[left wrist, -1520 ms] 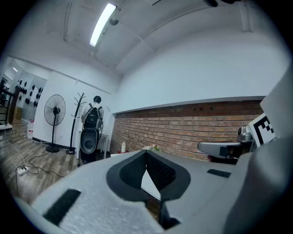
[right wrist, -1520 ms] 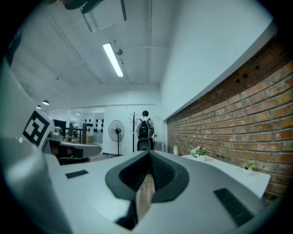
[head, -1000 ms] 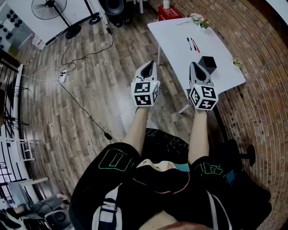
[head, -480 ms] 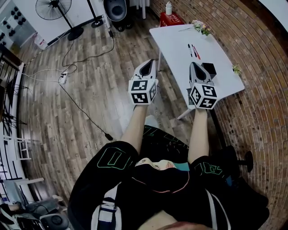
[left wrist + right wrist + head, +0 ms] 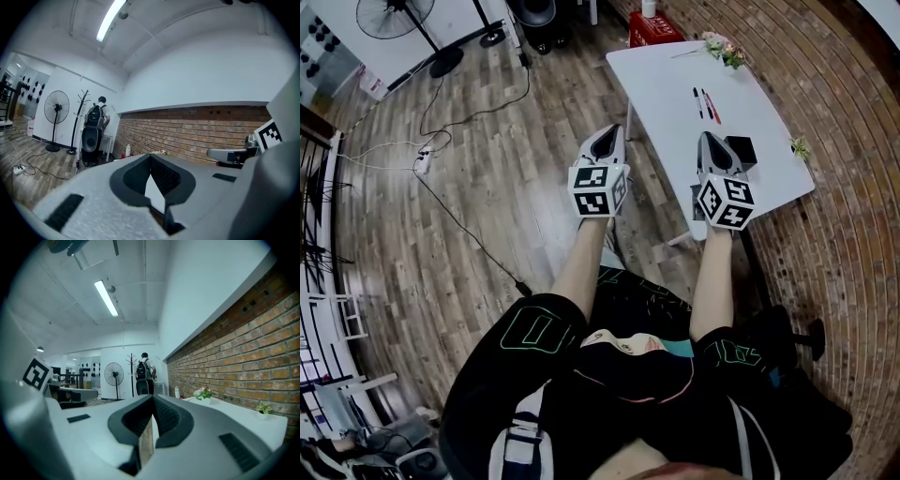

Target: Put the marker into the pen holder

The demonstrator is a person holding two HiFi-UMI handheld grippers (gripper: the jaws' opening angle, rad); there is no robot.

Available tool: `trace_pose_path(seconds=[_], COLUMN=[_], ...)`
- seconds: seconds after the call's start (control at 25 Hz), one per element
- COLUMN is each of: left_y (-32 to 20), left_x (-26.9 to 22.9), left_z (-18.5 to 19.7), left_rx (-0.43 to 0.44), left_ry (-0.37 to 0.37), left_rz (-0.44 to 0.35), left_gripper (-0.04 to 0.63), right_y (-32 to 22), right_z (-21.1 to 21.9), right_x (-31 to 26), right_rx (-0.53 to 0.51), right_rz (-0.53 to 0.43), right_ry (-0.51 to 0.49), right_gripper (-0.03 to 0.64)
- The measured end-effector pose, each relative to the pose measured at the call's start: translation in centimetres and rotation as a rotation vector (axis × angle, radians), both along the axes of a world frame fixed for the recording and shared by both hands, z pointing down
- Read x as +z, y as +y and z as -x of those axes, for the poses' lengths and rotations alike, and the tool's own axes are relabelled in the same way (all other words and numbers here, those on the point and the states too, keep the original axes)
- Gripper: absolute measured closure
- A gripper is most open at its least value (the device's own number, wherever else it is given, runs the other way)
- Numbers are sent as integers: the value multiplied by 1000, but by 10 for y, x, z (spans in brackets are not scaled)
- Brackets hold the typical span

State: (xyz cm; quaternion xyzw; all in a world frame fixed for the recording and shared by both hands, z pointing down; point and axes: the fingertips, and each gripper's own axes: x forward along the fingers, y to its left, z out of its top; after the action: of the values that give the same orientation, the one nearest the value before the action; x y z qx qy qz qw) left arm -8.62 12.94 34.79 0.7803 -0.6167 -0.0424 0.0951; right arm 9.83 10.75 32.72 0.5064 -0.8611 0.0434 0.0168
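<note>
Marker [image 5: 710, 105] slim, red (black twin [image 5: 697, 101] beside); left tongs [image 5: 610, 137], right tongs [image 5: 710, 142] closed, empty.

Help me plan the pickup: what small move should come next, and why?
Probably reach the right gripper forward and open its jaws: the markers lie on the table beyond the pen holder, and that gripper is shut, empty and short of them.

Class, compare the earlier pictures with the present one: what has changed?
Nothing was grasped or released. The left gripper and right gripper stay shut and empty, held up by the table; the markers and pen holder lie untouched. Only the head view drifted slightly.
</note>
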Motion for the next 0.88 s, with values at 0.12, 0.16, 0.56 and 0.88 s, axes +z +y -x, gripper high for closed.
trace_pose_path(seconds=[0.12,0.16,0.56,0.88], left_y=[-27,-35,-143,-235], left_x=[10,14,61,66], left_z=[3,3,26,32], left_rx=[9,19,89,175], left_ry=[8,8,38,122], left_rz=[30,39,160,192], left_gripper=[597,597,597,597], right_y=[-24,-31,-132,-207], right_z=[4,6,29,28], right_x=[12,15,52,58], right_rx=[8,13,84,188], right_rz=[30,40,135,177], right_ry=[1,-2,-5,38], right_gripper=[611,611,611,611])
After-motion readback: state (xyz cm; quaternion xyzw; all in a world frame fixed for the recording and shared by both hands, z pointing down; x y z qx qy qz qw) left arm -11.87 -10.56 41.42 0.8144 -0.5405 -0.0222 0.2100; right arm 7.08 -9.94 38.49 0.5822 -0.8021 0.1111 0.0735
